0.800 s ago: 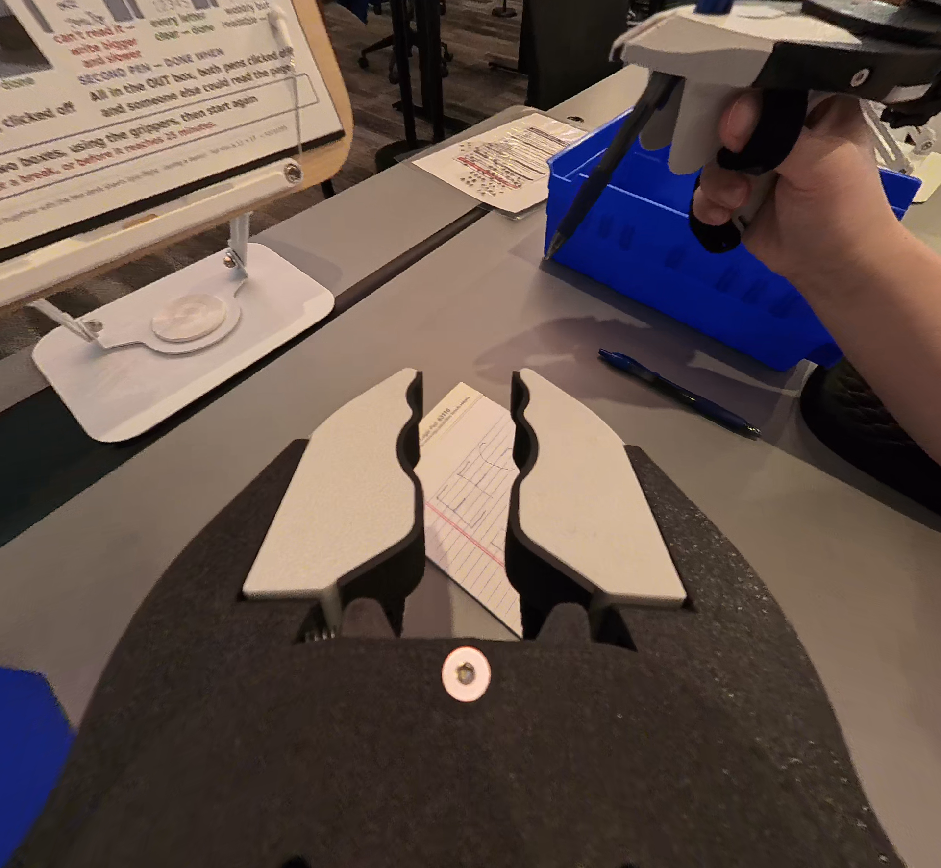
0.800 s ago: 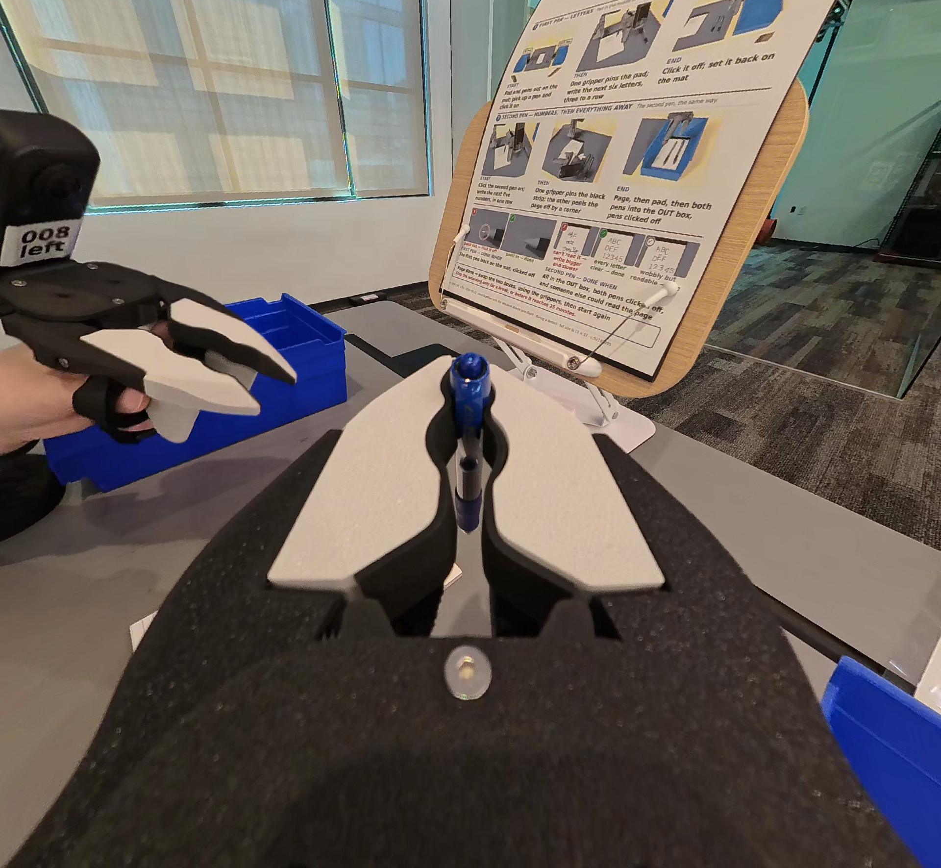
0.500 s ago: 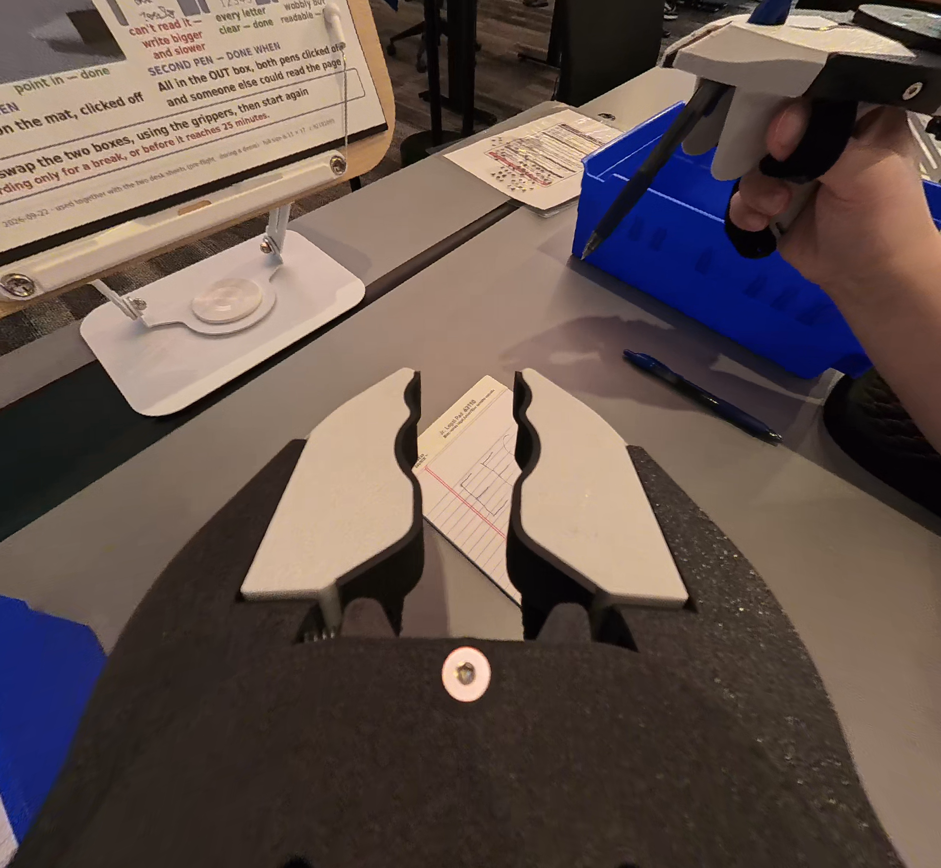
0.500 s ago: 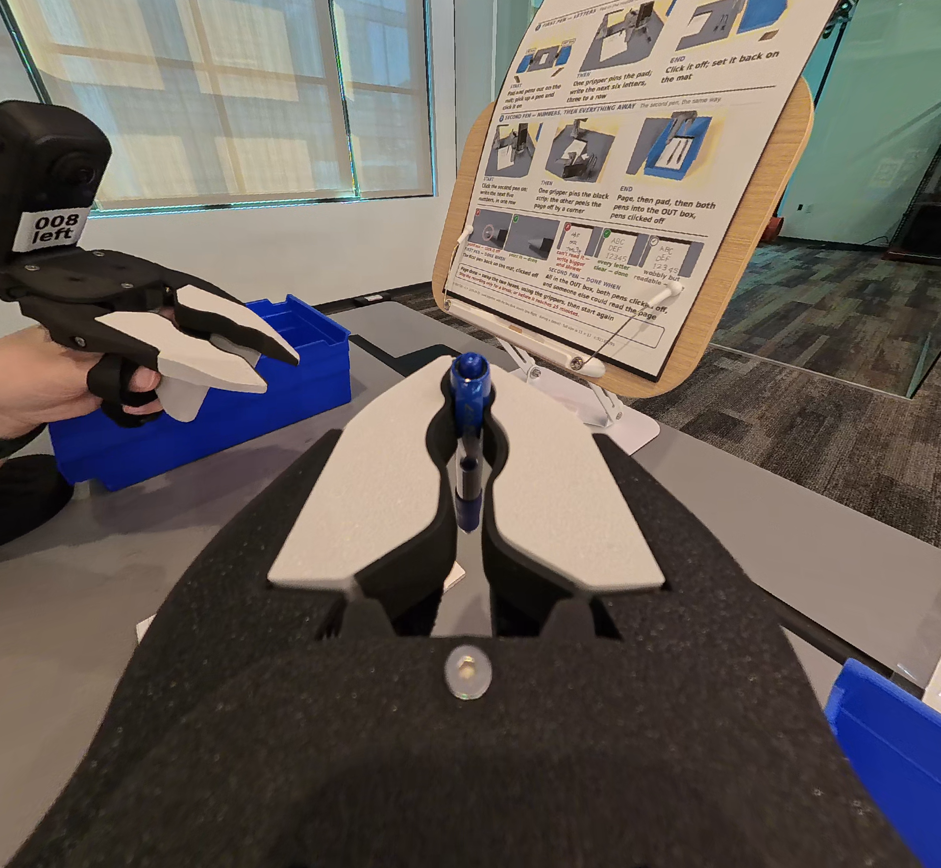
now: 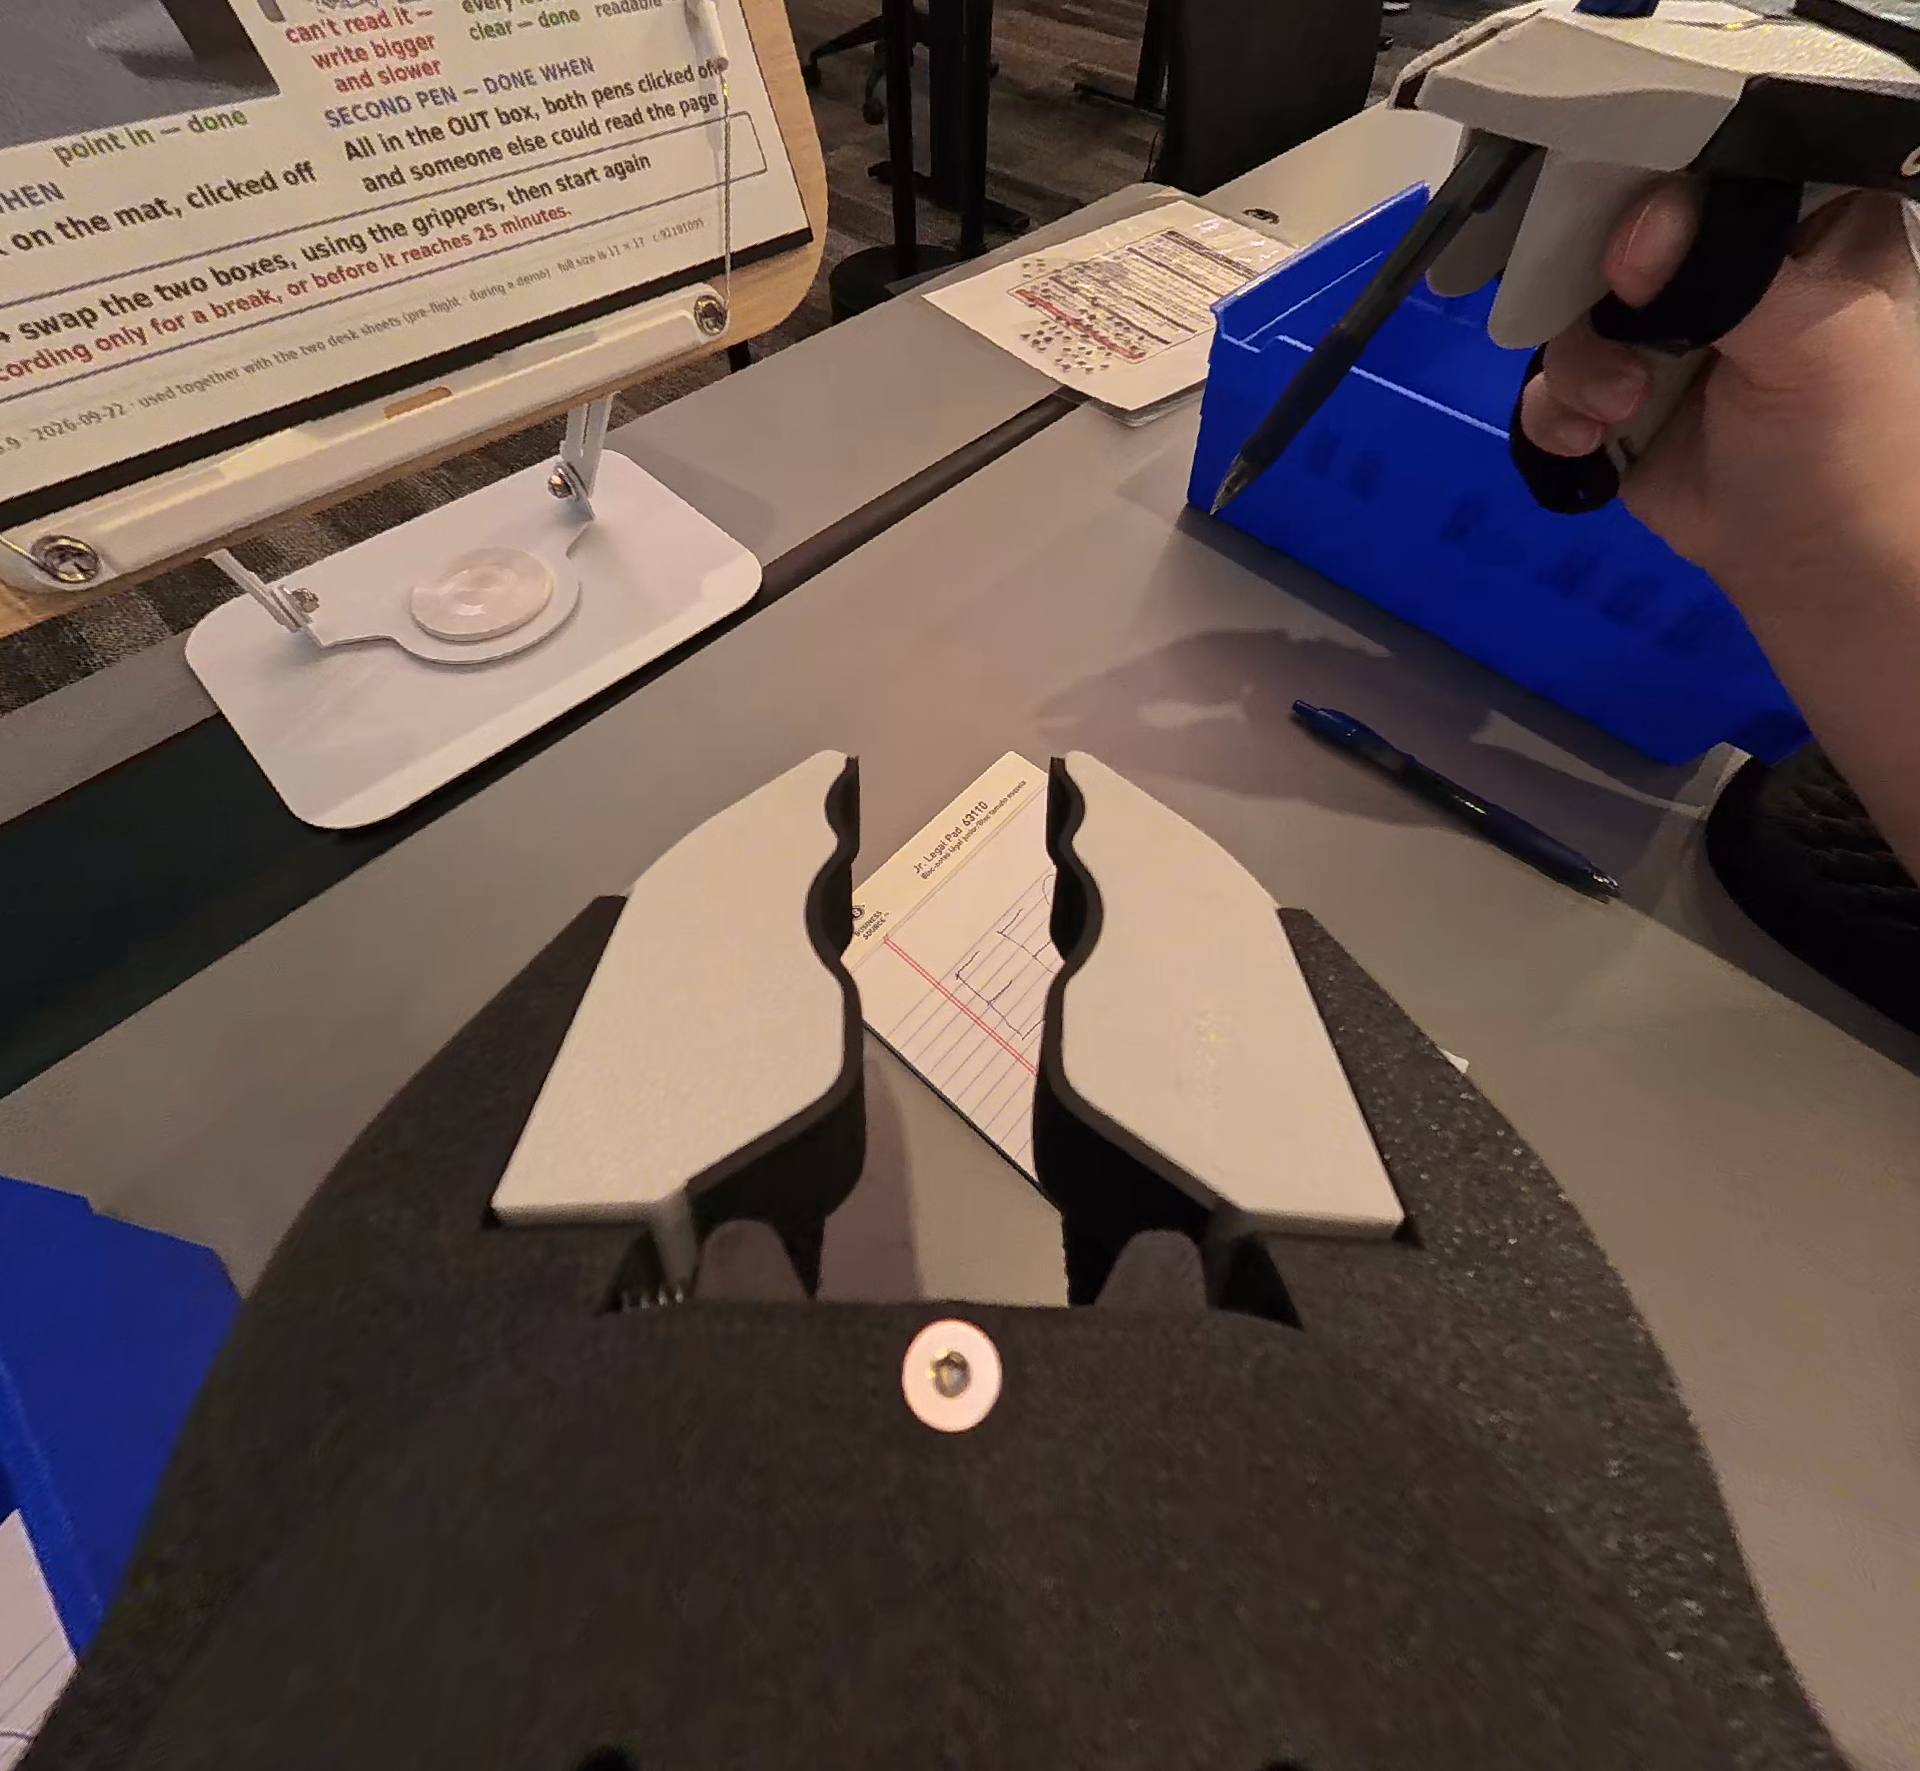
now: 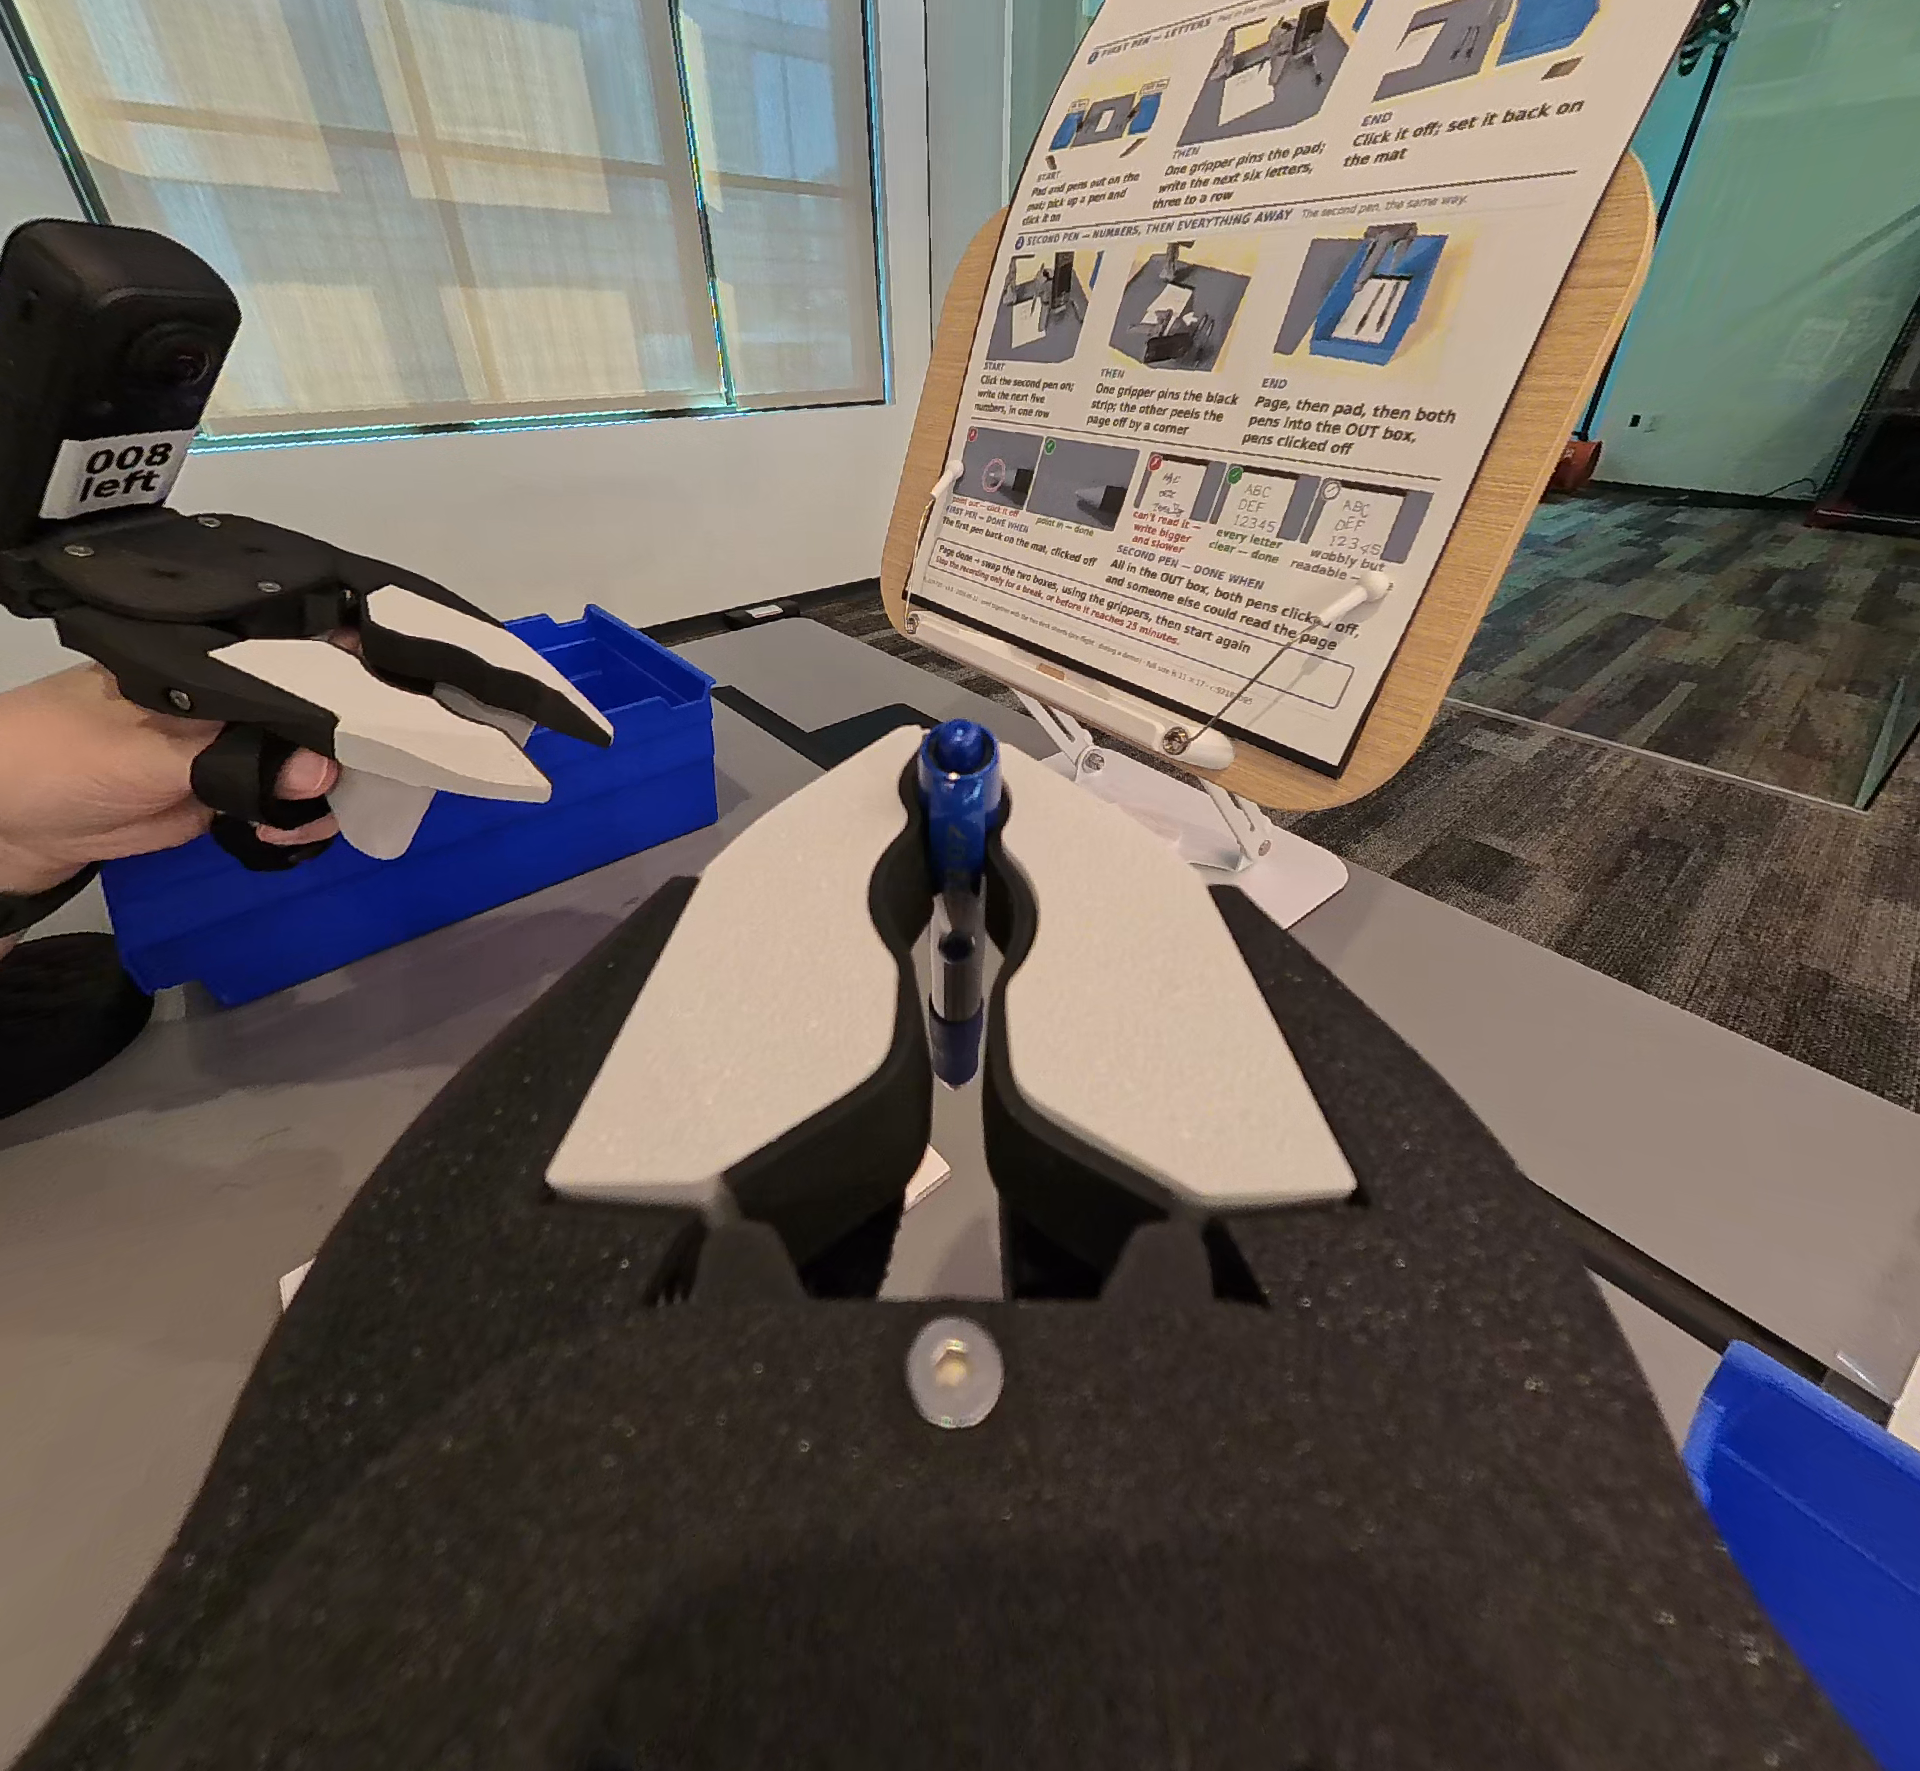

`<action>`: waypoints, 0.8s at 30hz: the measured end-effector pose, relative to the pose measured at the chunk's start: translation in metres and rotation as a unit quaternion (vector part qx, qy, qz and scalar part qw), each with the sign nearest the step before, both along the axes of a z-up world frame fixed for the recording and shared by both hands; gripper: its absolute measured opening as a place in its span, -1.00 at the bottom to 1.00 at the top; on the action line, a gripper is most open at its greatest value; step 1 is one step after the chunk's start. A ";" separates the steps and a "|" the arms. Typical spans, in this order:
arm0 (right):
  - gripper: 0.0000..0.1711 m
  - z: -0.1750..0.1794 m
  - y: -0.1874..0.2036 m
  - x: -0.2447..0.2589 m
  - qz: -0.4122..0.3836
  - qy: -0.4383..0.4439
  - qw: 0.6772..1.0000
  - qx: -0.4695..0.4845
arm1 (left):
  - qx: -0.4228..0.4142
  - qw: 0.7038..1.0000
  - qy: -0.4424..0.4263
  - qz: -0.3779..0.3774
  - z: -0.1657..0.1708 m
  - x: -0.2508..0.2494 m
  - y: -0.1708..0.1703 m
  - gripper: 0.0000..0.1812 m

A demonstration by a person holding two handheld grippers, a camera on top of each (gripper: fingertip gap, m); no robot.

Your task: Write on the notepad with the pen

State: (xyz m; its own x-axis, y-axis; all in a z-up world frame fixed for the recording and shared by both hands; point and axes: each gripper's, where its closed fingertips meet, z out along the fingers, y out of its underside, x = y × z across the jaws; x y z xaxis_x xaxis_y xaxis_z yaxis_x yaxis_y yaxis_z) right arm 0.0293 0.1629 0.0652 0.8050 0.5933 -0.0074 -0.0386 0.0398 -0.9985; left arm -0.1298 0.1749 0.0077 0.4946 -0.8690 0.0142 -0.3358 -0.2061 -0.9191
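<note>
Above the table, the right claw grips the pen tip-down.

Since the earlier pictures we see the left gripper, with its pale flat fingers on a black foam body, has swung so that the wooden board on its white stand sits further to the right in the left wrist view. More of the white lined notepad with pen strokes now shows between those fingers. The right gripper, clamped on the dark blue click pen, has shifted right and sits closer in that view. In the right wrist view, the left gripper has come nearer, over the blue plastic bin.
</note>
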 end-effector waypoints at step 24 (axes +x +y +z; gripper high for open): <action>-0.95 -0.003 0.002 -0.002 0.002 -0.003 1.000 -0.003 | -0.003 1.000 0.002 -0.003 -0.003 0.003 -0.001 -0.63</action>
State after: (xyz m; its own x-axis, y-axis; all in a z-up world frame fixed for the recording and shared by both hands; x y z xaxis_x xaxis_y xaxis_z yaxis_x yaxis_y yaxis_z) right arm 0.0276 0.1648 0.0622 0.8032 0.5957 -0.0063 -0.0323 0.0331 -0.9989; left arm -0.1272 0.1741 0.0048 0.4900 -0.8716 0.0177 -0.3400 -0.2097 -0.9168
